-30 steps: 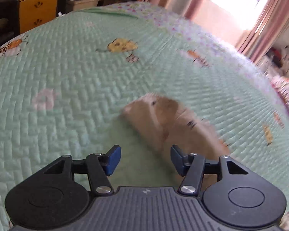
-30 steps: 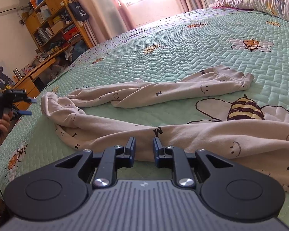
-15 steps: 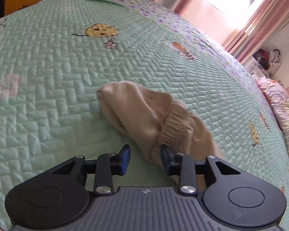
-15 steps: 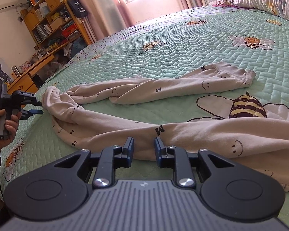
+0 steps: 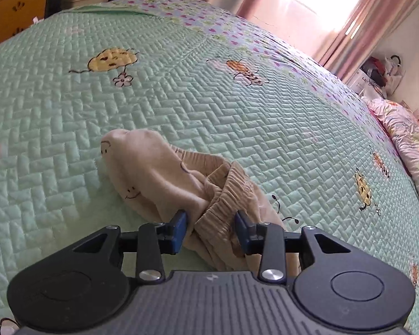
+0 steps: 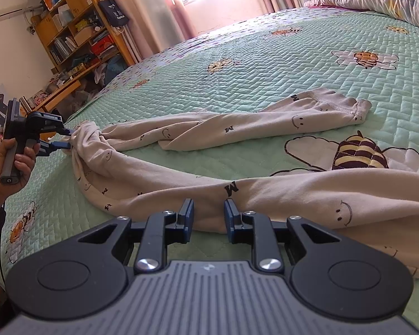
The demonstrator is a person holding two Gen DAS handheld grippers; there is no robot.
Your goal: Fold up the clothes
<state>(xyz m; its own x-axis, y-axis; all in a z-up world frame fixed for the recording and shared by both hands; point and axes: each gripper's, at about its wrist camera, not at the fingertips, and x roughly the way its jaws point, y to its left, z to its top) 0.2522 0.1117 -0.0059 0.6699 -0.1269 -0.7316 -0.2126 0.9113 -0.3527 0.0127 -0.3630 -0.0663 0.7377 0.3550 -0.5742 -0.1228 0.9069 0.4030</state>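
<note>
While your left hand [image 6: 12, 162] is gripping its handle at the bed's edge, your left gripper [image 5: 211, 230] is straddling the ribbed waistband of the beige trousers [image 6: 265, 189], its jaws having just been opening, pads parted around the bunched cloth. Further right, the trousers are sprawling across the green quilt [image 6: 265, 64]. Your right gripper [image 6: 208, 217] is hovering released just short of the near leg.
</note>
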